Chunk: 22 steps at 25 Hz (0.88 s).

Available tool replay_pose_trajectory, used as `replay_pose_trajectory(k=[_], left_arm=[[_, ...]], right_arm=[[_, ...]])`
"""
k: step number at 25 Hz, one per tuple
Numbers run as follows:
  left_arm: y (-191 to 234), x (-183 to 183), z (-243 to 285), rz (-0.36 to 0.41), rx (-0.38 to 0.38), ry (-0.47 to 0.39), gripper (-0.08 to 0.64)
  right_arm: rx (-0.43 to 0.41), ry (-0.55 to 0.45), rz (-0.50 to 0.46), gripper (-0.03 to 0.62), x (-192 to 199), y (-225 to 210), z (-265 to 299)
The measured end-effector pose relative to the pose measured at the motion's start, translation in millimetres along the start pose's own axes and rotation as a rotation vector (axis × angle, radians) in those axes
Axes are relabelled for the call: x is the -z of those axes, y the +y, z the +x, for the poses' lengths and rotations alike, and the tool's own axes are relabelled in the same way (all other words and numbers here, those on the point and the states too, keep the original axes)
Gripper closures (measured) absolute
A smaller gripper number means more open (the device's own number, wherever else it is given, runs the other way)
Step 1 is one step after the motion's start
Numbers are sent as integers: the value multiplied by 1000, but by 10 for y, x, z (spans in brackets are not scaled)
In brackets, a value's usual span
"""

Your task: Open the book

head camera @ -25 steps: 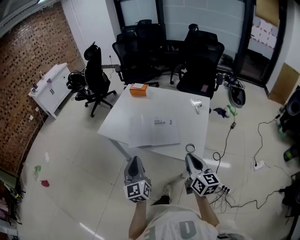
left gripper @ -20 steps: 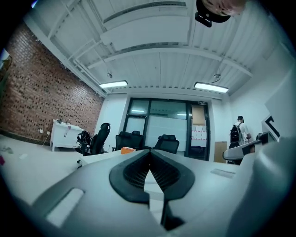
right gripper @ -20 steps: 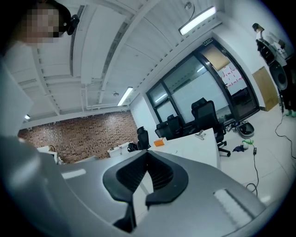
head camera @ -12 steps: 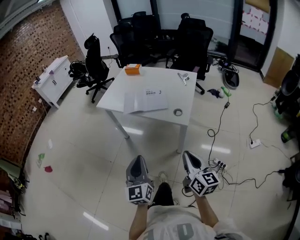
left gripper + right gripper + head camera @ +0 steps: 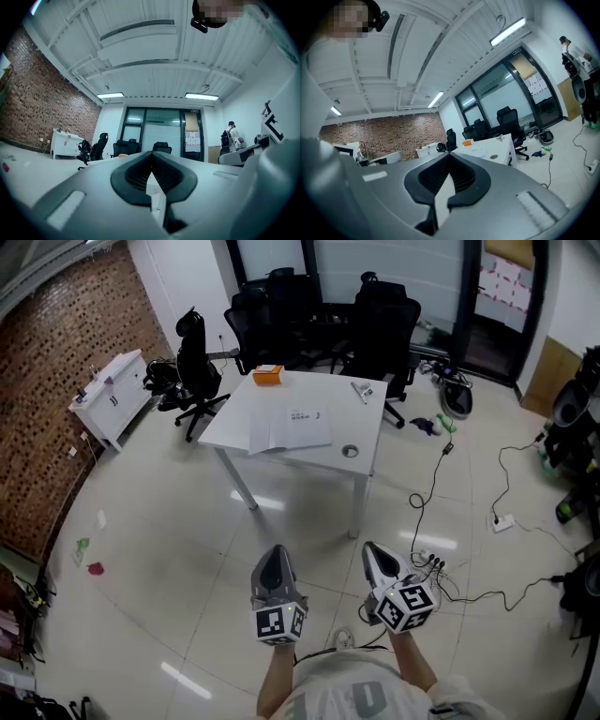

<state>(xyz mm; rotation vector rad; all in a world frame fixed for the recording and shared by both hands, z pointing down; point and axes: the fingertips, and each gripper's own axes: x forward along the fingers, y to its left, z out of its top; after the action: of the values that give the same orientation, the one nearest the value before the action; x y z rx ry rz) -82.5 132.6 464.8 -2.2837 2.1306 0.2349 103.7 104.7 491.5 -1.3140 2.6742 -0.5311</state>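
The white book (image 5: 292,430) lies flat on the white table (image 5: 370,432), far ahead of me in the head view; it is too small to tell whether it lies open. Both grippers hang over the bare floor, well short of the table and pointing towards it. My left gripper (image 5: 273,555) is shut with nothing in it, its jaws meeting in the left gripper view (image 5: 151,155). My right gripper (image 5: 375,552) is likewise shut and empty (image 5: 449,156). The table (image 5: 490,145) shows small and distant in the right gripper view.
An orange box (image 5: 268,374), a tape roll (image 5: 350,452) and a small metal item (image 5: 361,390) also sit on the table. Black office chairs (image 5: 380,324) stand behind it, a white cabinet (image 5: 110,395) at left. Cables and a power strip (image 5: 427,563) lie beside my right gripper.
The table and book have drawn away and shrunk in the head view; both grippers have moved back from the table over the floor. Both stay shut.
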Motion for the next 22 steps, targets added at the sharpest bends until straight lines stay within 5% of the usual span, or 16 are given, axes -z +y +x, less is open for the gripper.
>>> replay_pose_trajectory(k=[22], left_arm=[[-81, -297, -443, 37, 56, -24, 548]], right_arm=[[-43, -21, -14, 591, 51, 635, -307]])
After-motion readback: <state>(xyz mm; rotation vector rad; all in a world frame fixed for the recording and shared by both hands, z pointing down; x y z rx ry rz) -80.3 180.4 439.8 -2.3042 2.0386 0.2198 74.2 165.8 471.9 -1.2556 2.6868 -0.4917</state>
